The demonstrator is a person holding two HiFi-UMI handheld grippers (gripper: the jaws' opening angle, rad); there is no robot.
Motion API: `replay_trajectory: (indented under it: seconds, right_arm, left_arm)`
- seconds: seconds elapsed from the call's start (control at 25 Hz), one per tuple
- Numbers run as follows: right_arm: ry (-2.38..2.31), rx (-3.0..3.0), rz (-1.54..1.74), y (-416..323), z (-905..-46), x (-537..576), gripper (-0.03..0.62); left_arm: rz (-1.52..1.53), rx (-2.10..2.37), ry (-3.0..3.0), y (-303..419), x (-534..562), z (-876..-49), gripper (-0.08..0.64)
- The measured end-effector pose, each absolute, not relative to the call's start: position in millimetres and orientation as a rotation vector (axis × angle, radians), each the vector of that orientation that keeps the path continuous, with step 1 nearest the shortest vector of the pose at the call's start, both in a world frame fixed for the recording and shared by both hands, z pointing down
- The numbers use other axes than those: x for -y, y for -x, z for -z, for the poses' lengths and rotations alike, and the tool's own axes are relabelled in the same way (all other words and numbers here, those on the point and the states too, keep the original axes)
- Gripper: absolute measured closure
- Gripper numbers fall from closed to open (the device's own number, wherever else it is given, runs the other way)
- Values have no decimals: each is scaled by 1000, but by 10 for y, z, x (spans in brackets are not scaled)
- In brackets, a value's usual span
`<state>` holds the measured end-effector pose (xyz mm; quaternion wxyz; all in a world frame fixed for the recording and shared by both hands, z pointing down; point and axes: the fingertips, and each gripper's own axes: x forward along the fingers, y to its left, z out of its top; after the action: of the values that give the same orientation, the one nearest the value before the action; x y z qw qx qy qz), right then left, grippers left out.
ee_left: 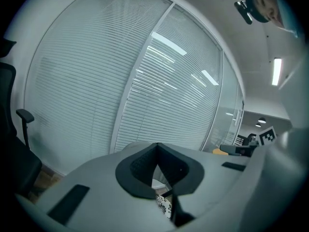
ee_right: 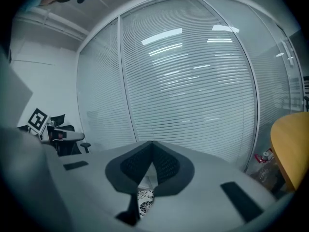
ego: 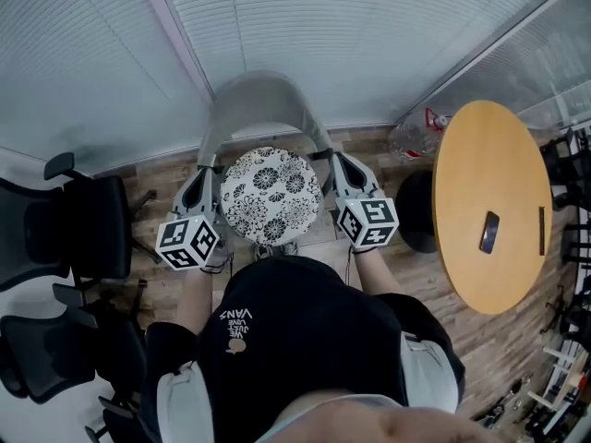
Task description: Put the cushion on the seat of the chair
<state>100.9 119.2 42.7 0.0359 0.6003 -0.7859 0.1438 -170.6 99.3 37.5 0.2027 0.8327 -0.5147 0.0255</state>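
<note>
A round cushion (ego: 271,195) with a black-and-white flower print hangs over the seat of the grey chair (ego: 263,95), in front of its curved back. My left gripper (ego: 205,185) is at the cushion's left edge and my right gripper (ego: 338,169) at its right edge, both pointing at the window. In the left gripper view the jaws (ee_left: 157,146) are closed tip to tip, with a strip of the cushion (ee_left: 164,204) caught low between them. The right gripper view shows the same: closed jaws (ee_right: 152,144) with the cushion (ee_right: 145,198) low between them. The seat itself is mostly hidden under the cushion.
A round wooden table (ego: 489,146) stands at the right with a dark phone (ego: 489,232) on it. Black office chairs (ego: 83,229) crowd the left. A wall of window blinds (ego: 323,35) runs behind the chair. A clear plastic bottle (ego: 416,132) lies by the window.
</note>
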Motion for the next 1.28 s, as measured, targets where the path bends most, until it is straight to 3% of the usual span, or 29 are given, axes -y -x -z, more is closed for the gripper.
replay_trajectory:
  seconds: [0.72,1.28]
  right_arm:
    - [-1873,2529,-271,-934,173,-1288,575]
    - [-1818,2524,-285,-826,104,-1317,575]
  left_arm:
    - [34,1494,-2397,1835,-1096,143,549]
    - [24,1484,-2405,1821,-1135,139,549]
